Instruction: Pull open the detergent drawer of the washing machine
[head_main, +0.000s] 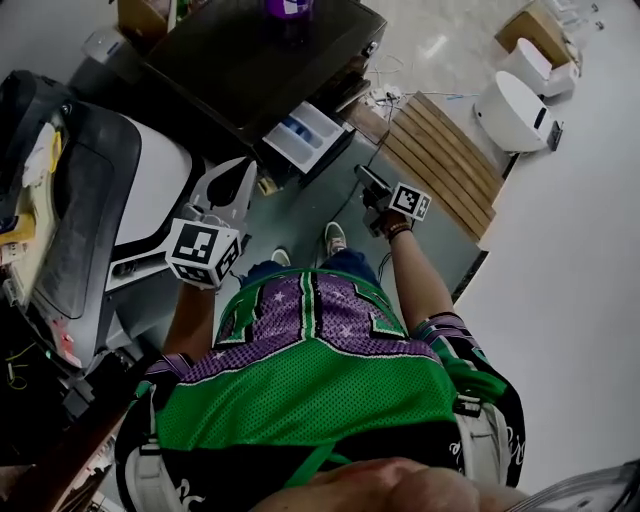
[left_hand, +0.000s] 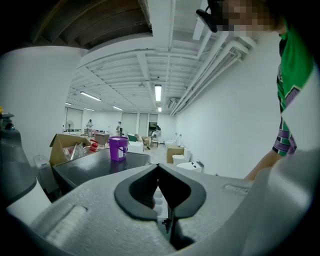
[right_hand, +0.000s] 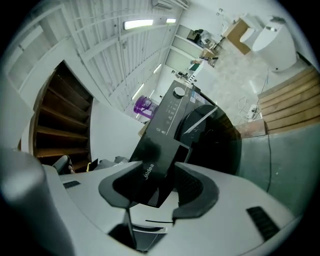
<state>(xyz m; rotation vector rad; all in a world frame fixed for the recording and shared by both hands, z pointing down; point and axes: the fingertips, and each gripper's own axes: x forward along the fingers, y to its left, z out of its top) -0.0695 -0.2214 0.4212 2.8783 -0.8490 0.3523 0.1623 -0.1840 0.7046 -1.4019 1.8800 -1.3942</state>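
The detergent drawer (head_main: 305, 135) stands pulled out of the front of the washing machine (head_main: 250, 55), at the front's upper corner. Its white tray with a blue compartment lies open to the head view. In the right gripper view its dark front panel juts out from the control strip, above the round dark door (right_hand: 212, 137).

The right gripper (head_main: 366, 177) hangs just beside the drawer, clear of it and level with the machine's front. Its jaws are spread with nothing between them, and the drawer panel shows beyond the gap.

The left gripper (head_main: 228, 185) is held on the drawer's other side, a little farther off. Its own view shows the two jaws pressed together at the tips, gripping nothing.

A purple bucket (left_hand: 118, 148) stands on the machine's dark top, toward the far edge. A cardboard box (left_hand: 67, 147) sits beyond the top's left edge.

On the floor to the right of the machine lies a slatted wooden platform (head_main: 445, 160). A white toilet-shaped fixture (head_main: 515, 110) stands past it. The person wears a green and purple mesh jersey (head_main: 310, 370).
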